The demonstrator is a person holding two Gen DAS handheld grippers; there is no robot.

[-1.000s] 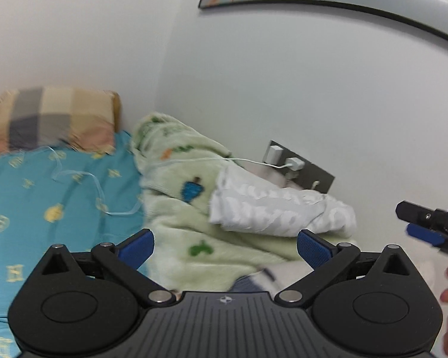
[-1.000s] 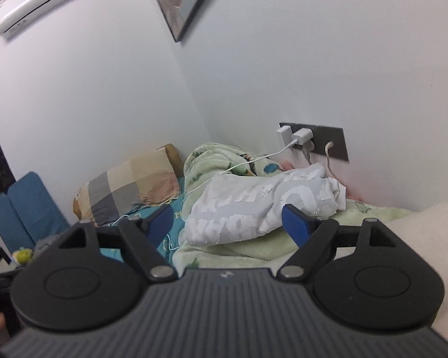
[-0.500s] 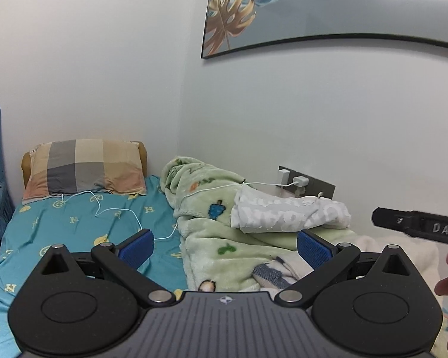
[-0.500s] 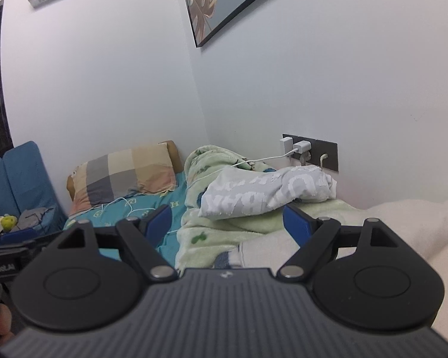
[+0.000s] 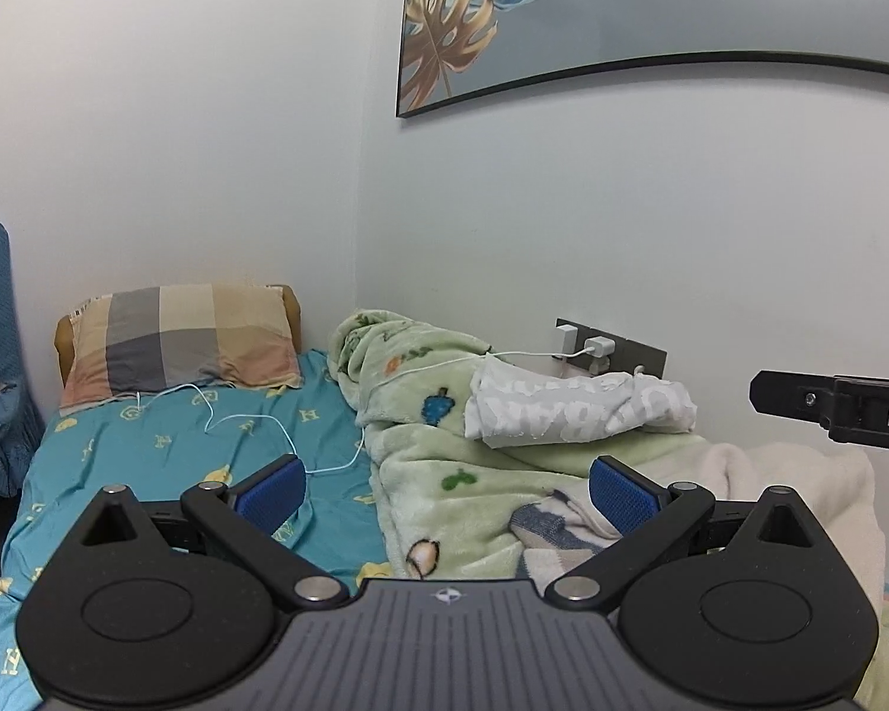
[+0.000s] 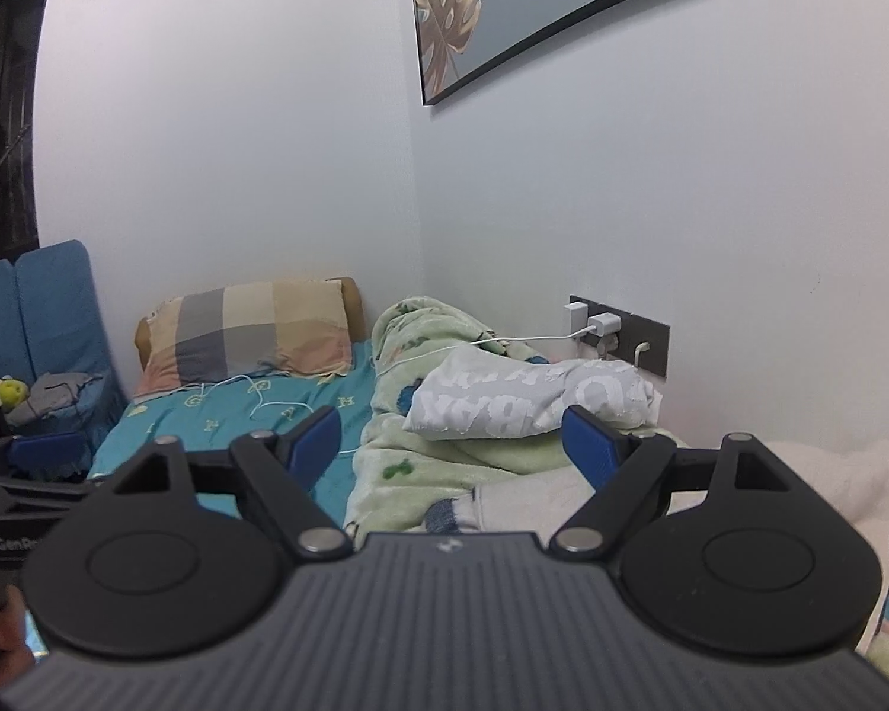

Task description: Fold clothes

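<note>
A folded grey-white printed garment (image 5: 581,409) (image 6: 533,400) lies on a green fleece blanket (image 5: 444,456) (image 6: 397,450) by the wall. Nearer me are a cream fluffy cloth (image 5: 776,468) (image 6: 824,474) and a blue-and-white striped piece (image 5: 548,524) (image 6: 444,512). My left gripper (image 5: 447,492) is open and empty, well short of the garment. My right gripper (image 6: 451,441) is also open with nothing between its blue pads. In the left wrist view a black finger (image 5: 800,400) of the right gripper shows at the right edge.
A teal patterned sheet (image 5: 166,456) covers the bed, with a checked pillow (image 5: 178,338) at its head. A white charger cable (image 5: 255,420) runs from the wall socket (image 5: 610,349) across the blanket. A blue chair (image 6: 53,320) stands at the left. A framed picture (image 5: 563,18) hangs above.
Both grippers have drawn back from the garment, which now looks smaller and farther off. Both views have rolled closer to level. The jaws stayed open.
</note>
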